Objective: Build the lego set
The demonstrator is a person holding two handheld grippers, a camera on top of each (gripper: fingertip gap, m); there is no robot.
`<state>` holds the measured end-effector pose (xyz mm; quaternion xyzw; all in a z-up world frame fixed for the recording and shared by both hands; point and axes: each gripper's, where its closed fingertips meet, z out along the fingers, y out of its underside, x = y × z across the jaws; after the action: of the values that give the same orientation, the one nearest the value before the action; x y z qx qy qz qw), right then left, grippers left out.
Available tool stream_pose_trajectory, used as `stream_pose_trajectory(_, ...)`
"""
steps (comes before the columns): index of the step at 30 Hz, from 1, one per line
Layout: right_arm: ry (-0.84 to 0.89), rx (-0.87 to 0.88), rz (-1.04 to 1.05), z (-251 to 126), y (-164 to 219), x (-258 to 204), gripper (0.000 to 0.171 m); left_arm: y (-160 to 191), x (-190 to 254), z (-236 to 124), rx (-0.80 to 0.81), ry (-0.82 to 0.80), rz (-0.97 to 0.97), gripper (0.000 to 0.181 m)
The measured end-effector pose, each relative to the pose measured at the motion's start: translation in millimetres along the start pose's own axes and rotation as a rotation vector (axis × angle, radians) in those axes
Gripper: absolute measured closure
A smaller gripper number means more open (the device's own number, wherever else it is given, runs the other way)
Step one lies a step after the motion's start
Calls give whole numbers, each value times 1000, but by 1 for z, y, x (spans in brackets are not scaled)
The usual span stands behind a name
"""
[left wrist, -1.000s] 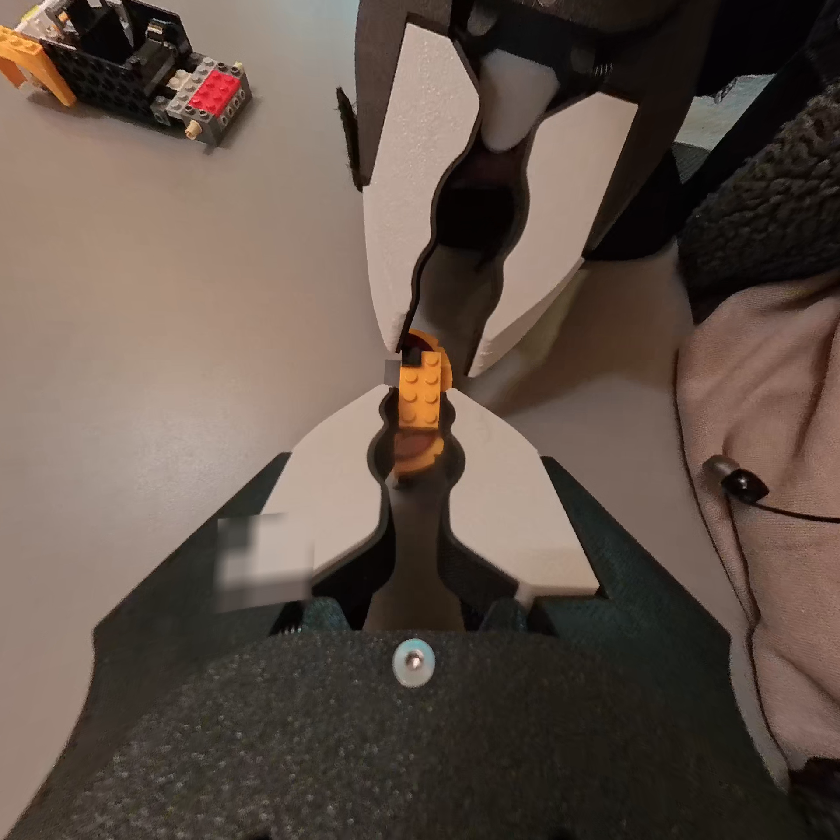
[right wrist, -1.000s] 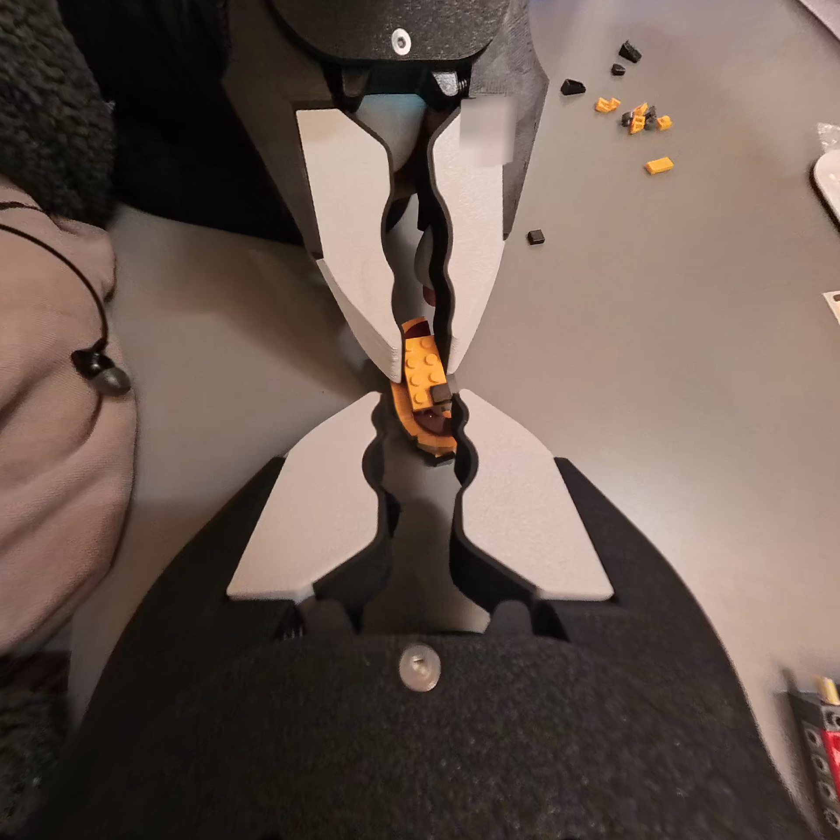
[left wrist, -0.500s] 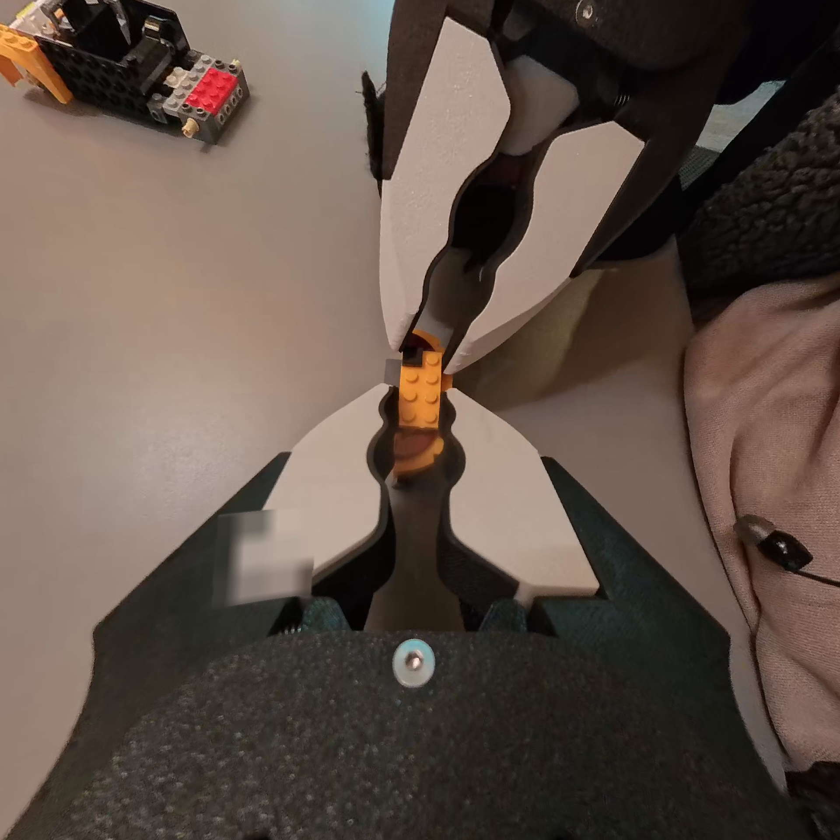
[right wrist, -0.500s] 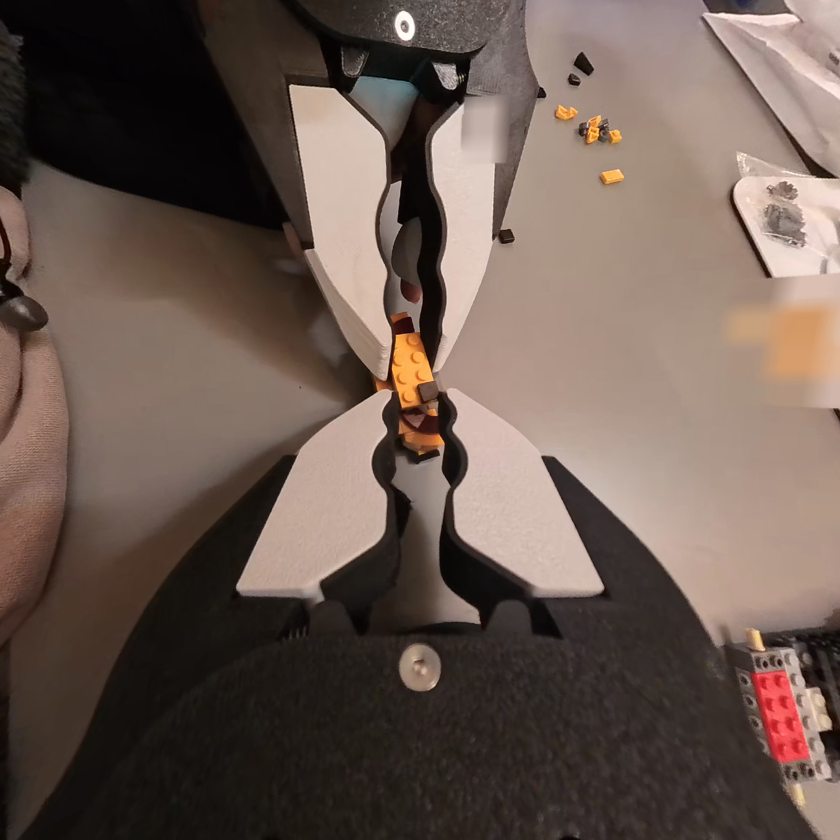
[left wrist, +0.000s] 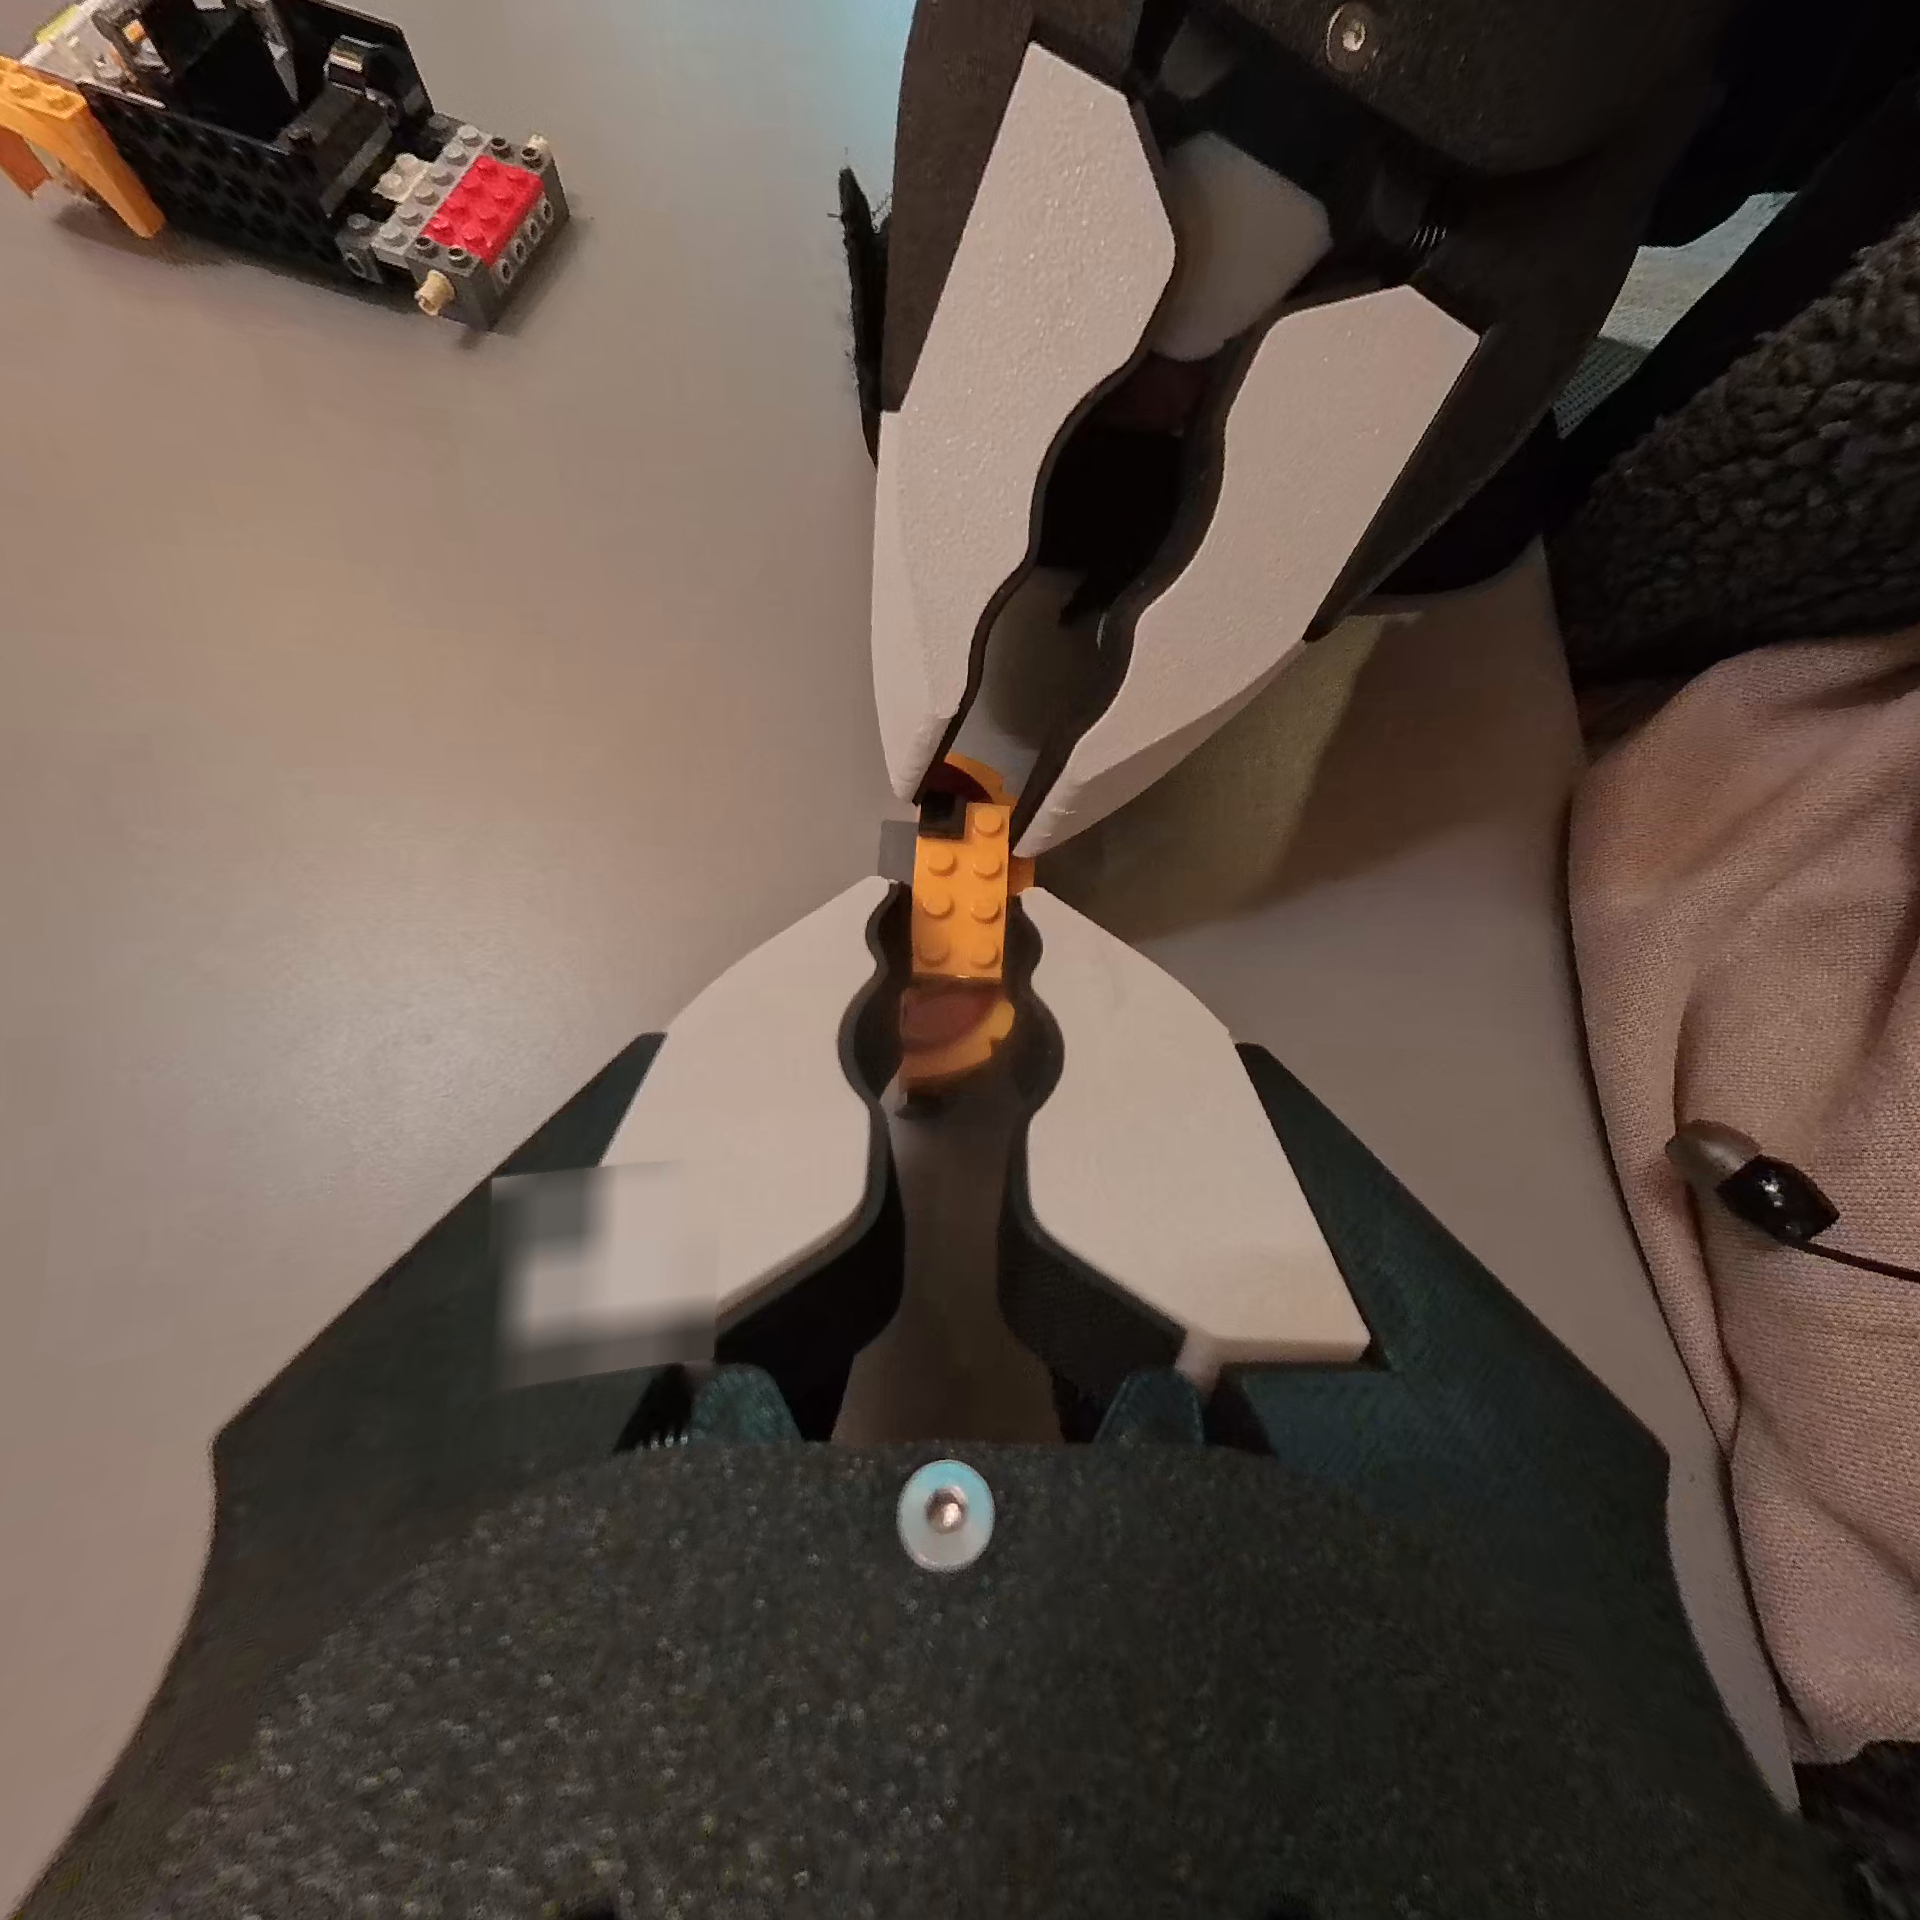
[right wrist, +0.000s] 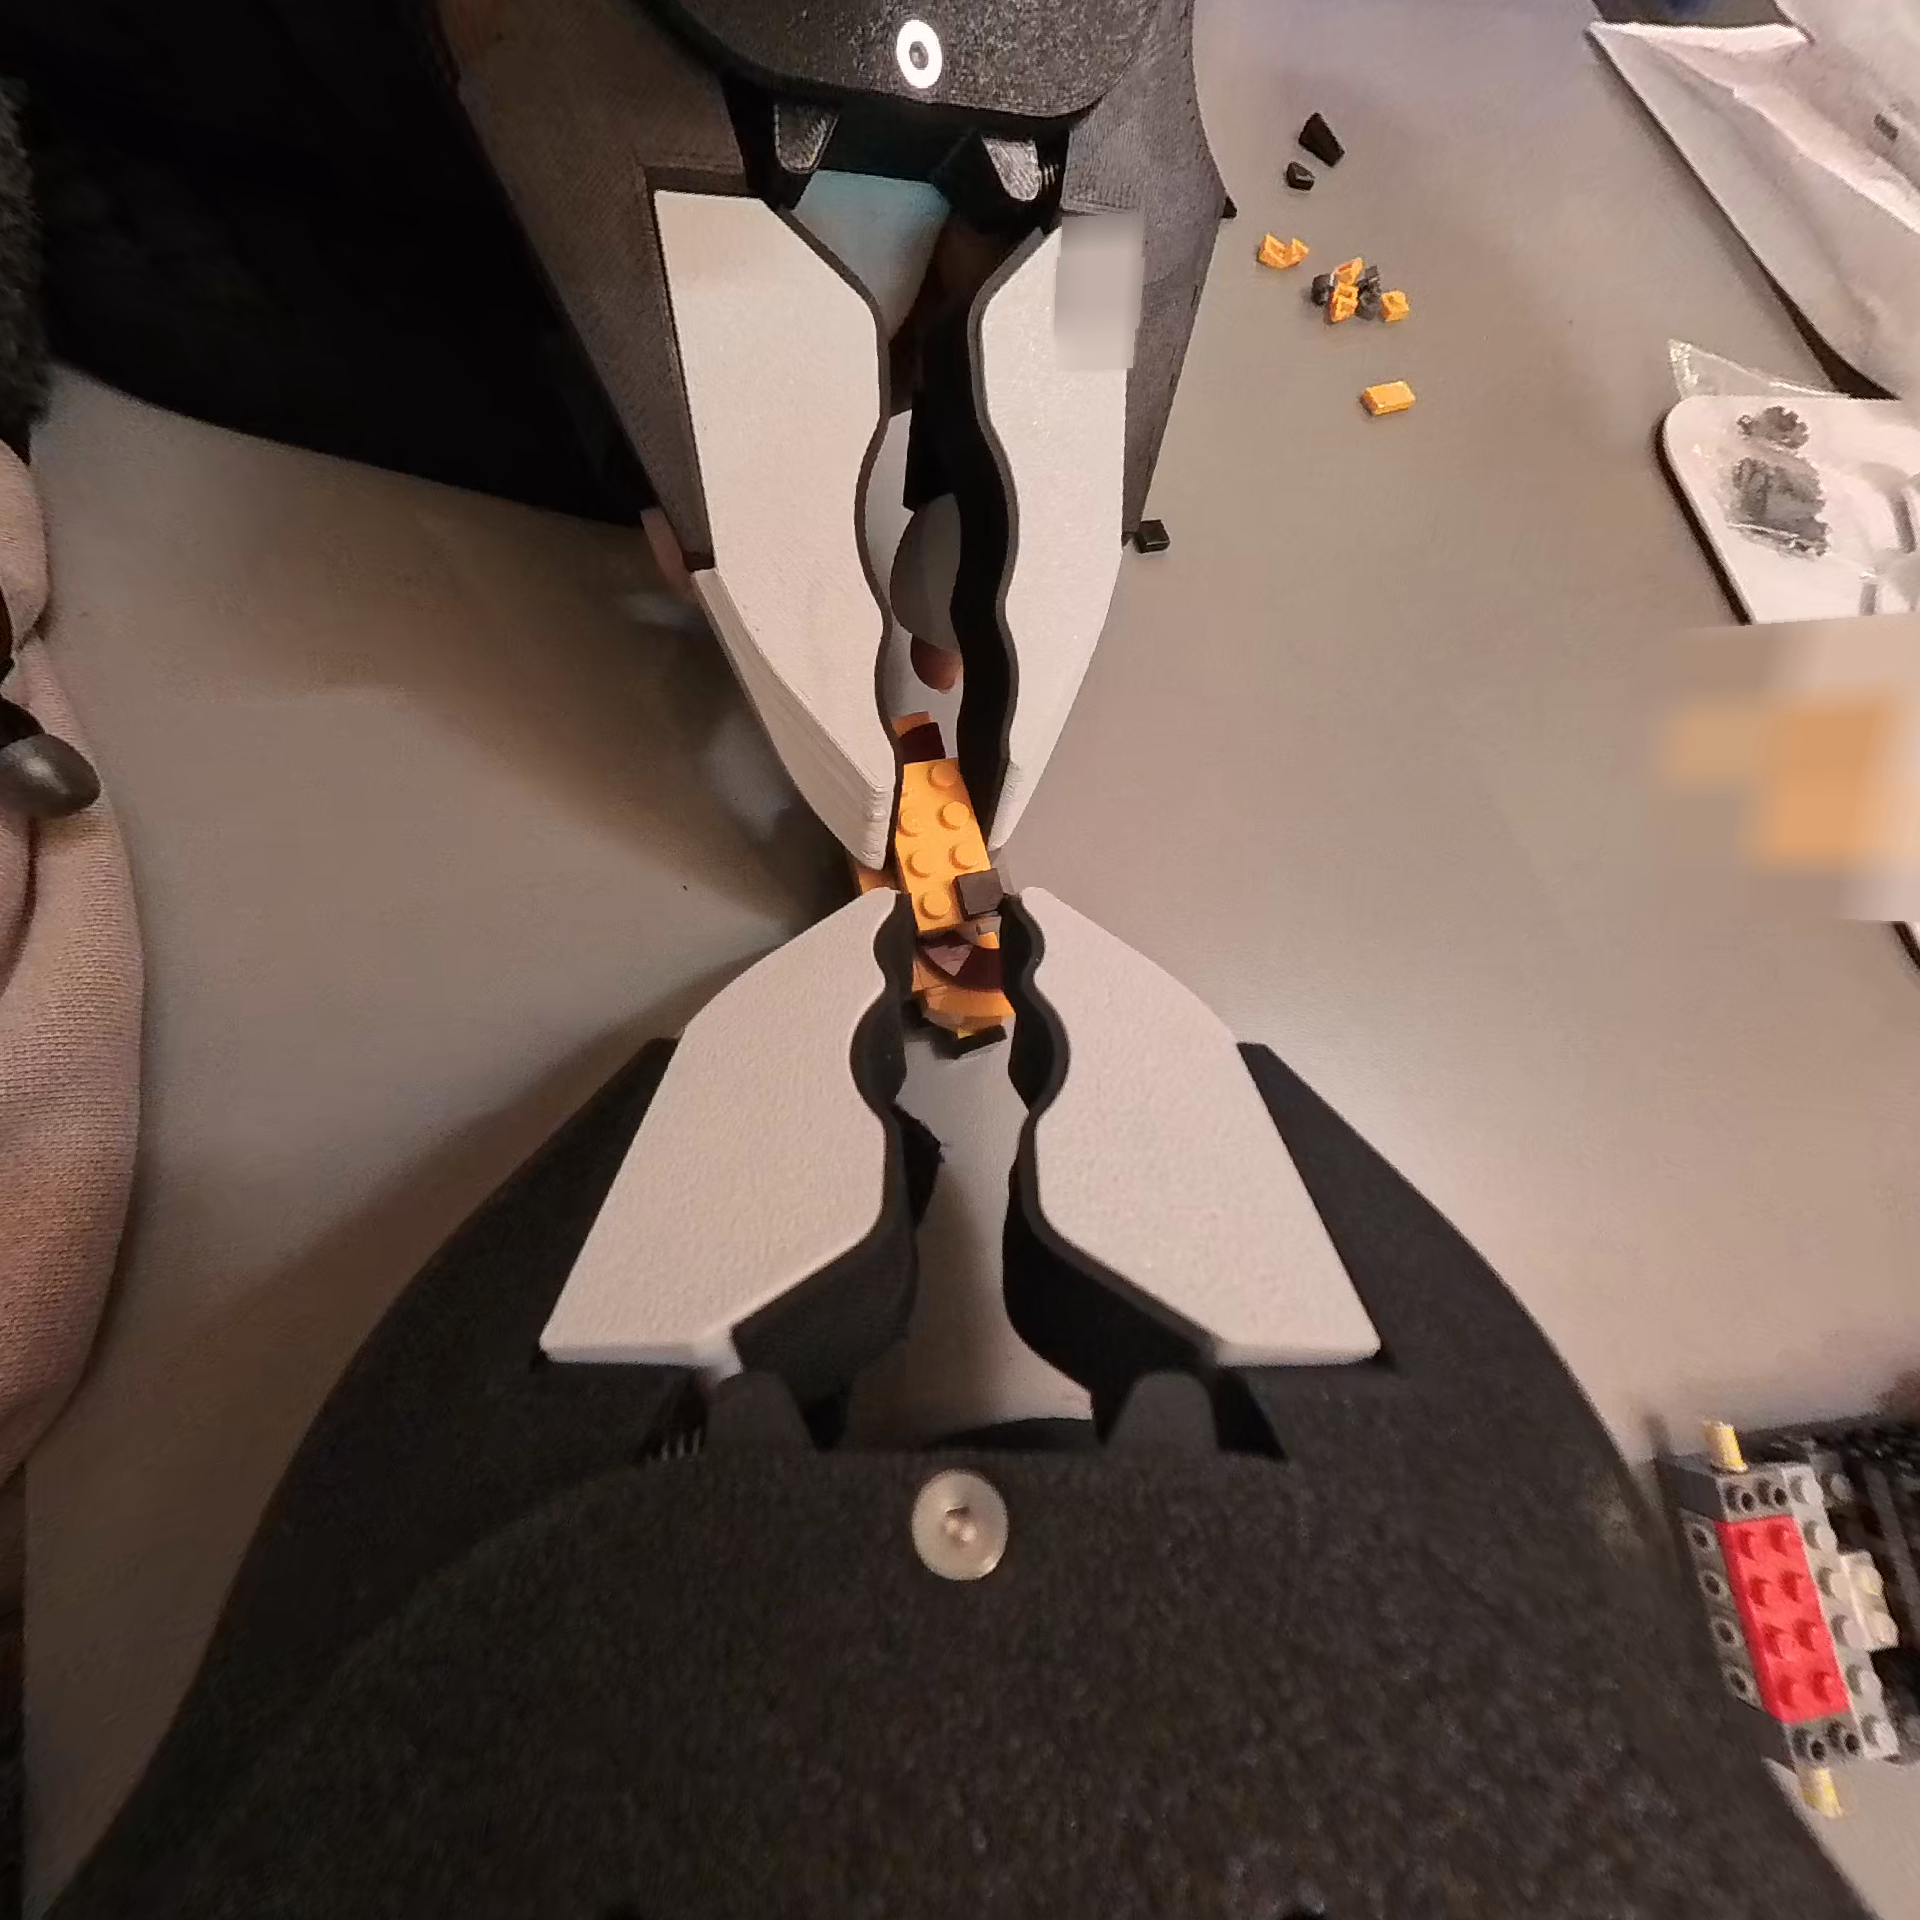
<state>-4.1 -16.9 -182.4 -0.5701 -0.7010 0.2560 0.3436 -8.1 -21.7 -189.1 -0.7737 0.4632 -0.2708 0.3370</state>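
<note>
Two grippers, left gripper and right gripper, on one orange lego piece.

Dim, warm light. The surface shows a soft sheen and blurred shadows beside the right tool. Wide-angle bending curves the edges; each near tool body looks soft.

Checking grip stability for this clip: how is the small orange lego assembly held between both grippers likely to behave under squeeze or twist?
The orange lego assembly looks rigid plastic, so it probably won't flex. It is several stacked pieces with a small black piece on top, so twisting may pop one off. The left gripper and right gripper hold it by narrow tips; it could pivot.
</note>
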Motion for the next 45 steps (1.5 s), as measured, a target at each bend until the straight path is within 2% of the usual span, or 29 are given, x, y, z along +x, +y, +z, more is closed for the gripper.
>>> stream_pose_trajectory(9,-33,6,7,0,-1,-1,155,0,0,0,1,7,8,164)
stream_pose_trajectory(13,-93,50,11,-11,-5,2,138,0,1,-1,-2,20,23,165)
stream_pose_trajectory(16,-108,72,27,-23,-5,9,137,0,2,-2,-5,25,44,165)
stream_pose_trajectory(22,-88,89,8,-18,-5,11,138,-4,3,-10,20,47,84,140)
stream_pose_trajectory(25,-55,123,21,-17,-6,21,140,-16,-4,-36,124,60,64,141)
stream_pose_trajectory(27,-19,182,49,-19,-10,33,142,-20,-30,-61,199,-29,25,146)
stream_pose_trajectory(30,101,317,120,-29,-19,66,146,-6,-94,-106,270,-299,-103,160)
stream_pose_trajectory(32,197,422,184,-44,-23,91,150,11,-129,-135,294,-475,-166,181)
stream_pose_trajectory(34,305,526,247,-65,-23,113,169,31,-150,-151,266,-575,-221,181)
stream_pose_trajectory(35,319,570,286,-74,-23,118,171,40,-156,-154,239,-611,-231,181)
stream_pose_trajectory(36,310,611,319,-80,-25,120,171,46,-158,-153,217,-613,-233,181)
stream_pose_trajectory(38,293,650,345,-83,-28,118,171,47,-145,-136,189,-506,-184,181)
stream_pose_trajectory(41,284,609,335,-73,-26,113,171,54,-123,-101,51,-383,-41,181)
stream_pose_trajectory(43,283,574,322,-67,-24,110,171,58,-113,-82,-14,-320,-20,170)
stream_pose_trajectory(45,283,572,322,-67,-23,110,171,60,-107,-73,-59,-275,-4,167)
